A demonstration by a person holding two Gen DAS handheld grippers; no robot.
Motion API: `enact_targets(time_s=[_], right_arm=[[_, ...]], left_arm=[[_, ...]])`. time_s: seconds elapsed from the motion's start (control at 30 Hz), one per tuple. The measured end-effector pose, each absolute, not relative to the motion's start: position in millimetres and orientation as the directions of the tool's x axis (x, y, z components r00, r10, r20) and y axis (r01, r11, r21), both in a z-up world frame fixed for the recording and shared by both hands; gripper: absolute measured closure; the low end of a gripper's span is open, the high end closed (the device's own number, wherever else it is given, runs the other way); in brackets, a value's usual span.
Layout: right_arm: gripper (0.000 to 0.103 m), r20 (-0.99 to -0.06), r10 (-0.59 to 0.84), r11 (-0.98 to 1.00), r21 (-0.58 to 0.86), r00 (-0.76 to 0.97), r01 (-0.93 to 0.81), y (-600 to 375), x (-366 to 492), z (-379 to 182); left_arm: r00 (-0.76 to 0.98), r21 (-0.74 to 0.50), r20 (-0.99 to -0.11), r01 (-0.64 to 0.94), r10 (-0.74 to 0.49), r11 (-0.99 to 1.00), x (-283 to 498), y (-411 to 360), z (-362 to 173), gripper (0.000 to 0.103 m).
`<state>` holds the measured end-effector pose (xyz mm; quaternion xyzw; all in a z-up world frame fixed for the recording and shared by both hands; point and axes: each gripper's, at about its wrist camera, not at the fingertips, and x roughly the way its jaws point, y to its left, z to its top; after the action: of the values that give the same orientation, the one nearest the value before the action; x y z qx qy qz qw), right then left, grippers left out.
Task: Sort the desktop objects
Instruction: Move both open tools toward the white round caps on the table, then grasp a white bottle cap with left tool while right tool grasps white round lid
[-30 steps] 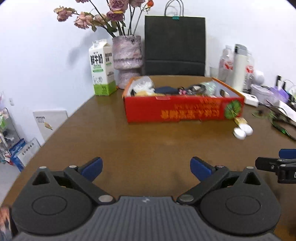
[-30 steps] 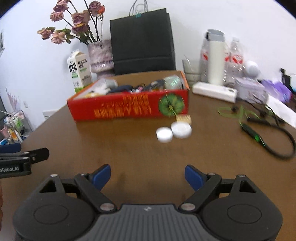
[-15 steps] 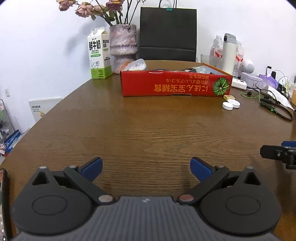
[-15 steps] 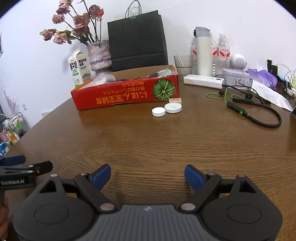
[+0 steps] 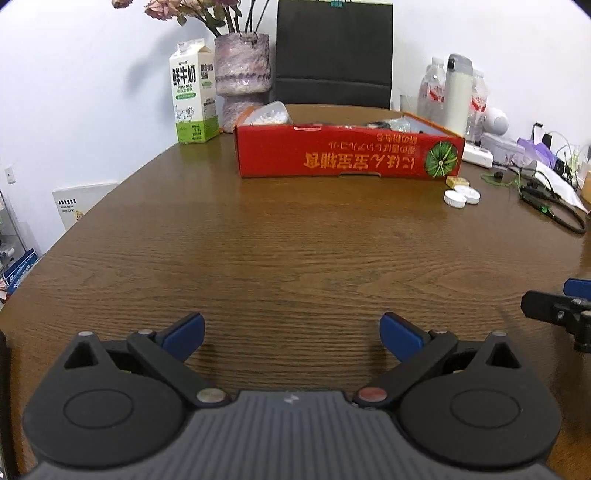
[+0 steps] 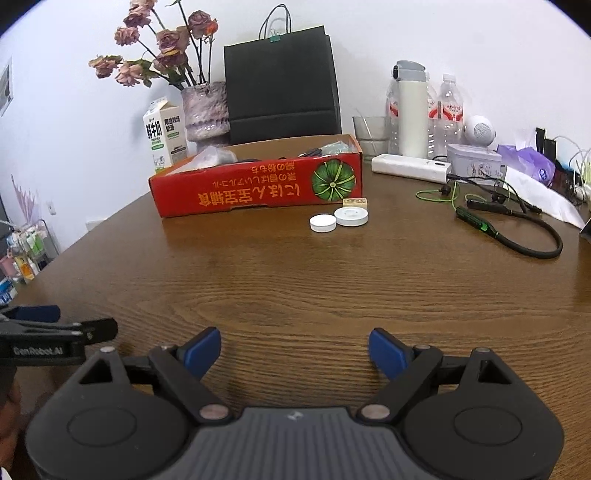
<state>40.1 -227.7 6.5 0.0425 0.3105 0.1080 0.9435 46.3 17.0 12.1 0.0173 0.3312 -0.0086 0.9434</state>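
Worktop (image 5: pixel 295 240) of dark wood fills the left wrist view, bare between the spread blue fingertips of the left gripper (image 5: pixel 291 334), which hangs released with nothing in it. Far ahead of the gripper stands a red cardboard box (image 5: pixel 347 157); its low front wall hides most of the contents, and only a clear plastic bag (image 5: pixel 267 113) and some dark tangled items show over the rim. Ahead and to the right of the gripper, just beside the box's right corner, lie two white round lids (image 5: pixel 461 196) and a small yellow block (image 5: pixel 457 181), too small to identify. The dried flowers (image 5: pixel 184 9) in the vase (image 5: pixel 242 70) are cut off by the top edge. At the right edge, only one arm of the right gripper (image 5: pixel 561 310) is visible.

In the right wrist view, the right gripper (image 6: pixel 295 350) also hangs released over bare wood, its jaws wide apart. The red cardboard box (image 6: pixel 258 188) sits far ahead and slightly left. The white round lids (image 6: pixel 338 219) lie almost straight ahead, touching one another, with the small yellow block (image 6: pixel 355 201) just behind them. A black neckband earphone (image 6: pixel 517 232) with green cord lies ahead to the right. The worktop's far right clutter is cropped and hard to read. The left gripper (image 6: pixel 55 332) juts in at the left edge, partly cut off, with part of a hand (image 6: pixel 9 410) below it.
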Motion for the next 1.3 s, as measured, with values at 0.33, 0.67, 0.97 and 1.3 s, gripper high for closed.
enact_targets(time_s=[0.33,0.67,0.97,1.3], right_arm=[[0.024,-0.575,0.254,0.965,0.210,0.778,-0.159,-276,110,23],[0.043,-0.625,0.268,0.958,0.091,0.733,-0.273,-280,224,12],[0.053,-0.633,0.317,0.945,0.148,0.706,-0.291,-304,244,3],[0.057,-0.638,0.274,0.952,0.075,0.720,-0.296,-268,254,2]], left_arm=[[0.813,0.062,-0.574,0.166,-0.101,0.984,87,-38,21,0.000],[0.743,0.012,-0.587,0.403,-0.320,0.915,183,-101,18,0.026],[0.680,0.005,-0.614,0.510,-0.400,0.860,231,-135,3,0.063],[0.722,-0.067,-0.640,0.287,-0.262,0.955,221,-59,13,0.074]])
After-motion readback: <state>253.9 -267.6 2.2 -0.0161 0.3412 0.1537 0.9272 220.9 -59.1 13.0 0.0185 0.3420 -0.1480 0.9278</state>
